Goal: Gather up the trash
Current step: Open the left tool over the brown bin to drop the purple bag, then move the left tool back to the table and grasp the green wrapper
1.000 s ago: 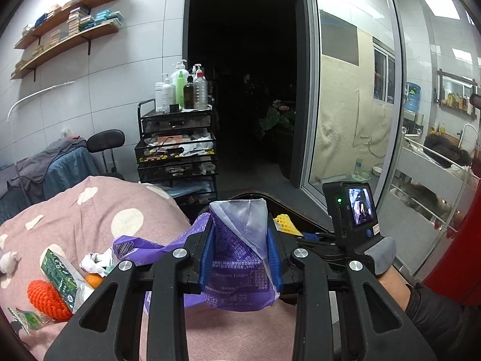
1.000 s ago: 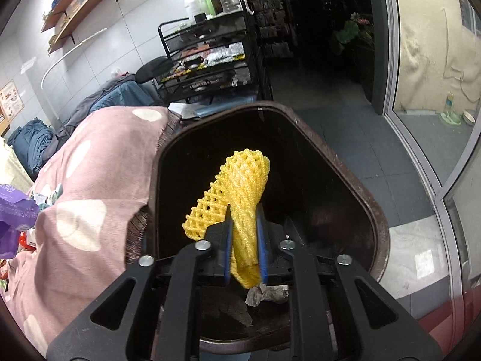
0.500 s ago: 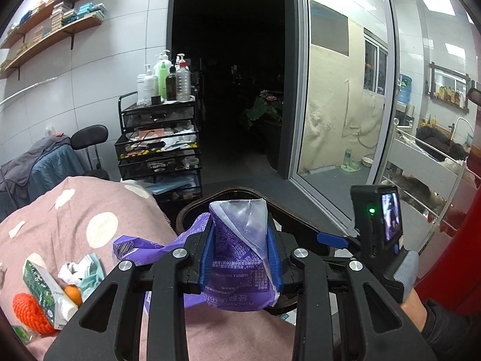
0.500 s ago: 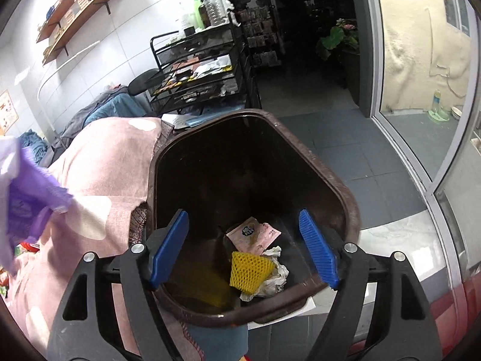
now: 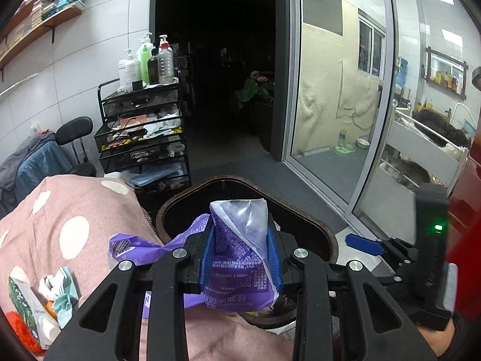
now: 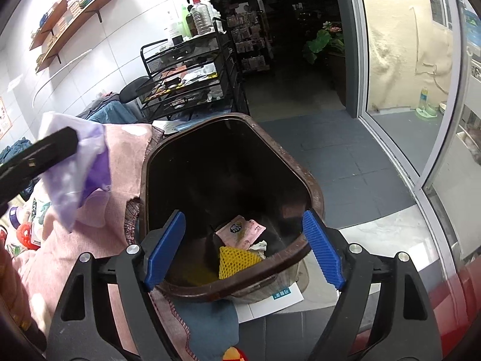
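Note:
My left gripper is shut on a purple plastic wrapper and holds it at the near rim of the brown trash bin. The wrapper also shows in the right wrist view, left of the bin. My right gripper is open and empty above the bin's near edge. Inside the bin lie a yellow foam net, a pink packet and crumpled paper. More trash lies on the pink dotted blanket: a green carton, crumpled tissue and an orange net.
A black wire cart with bottles on top stands behind the bin. A chair with clothes is at the left. A glass sliding door is at the right. White paper lies on the floor under the bin.
My right gripper opened and the yellow foam net dropped into the bin. My left gripper moved right with the purple wrapper, to the bin's rim.

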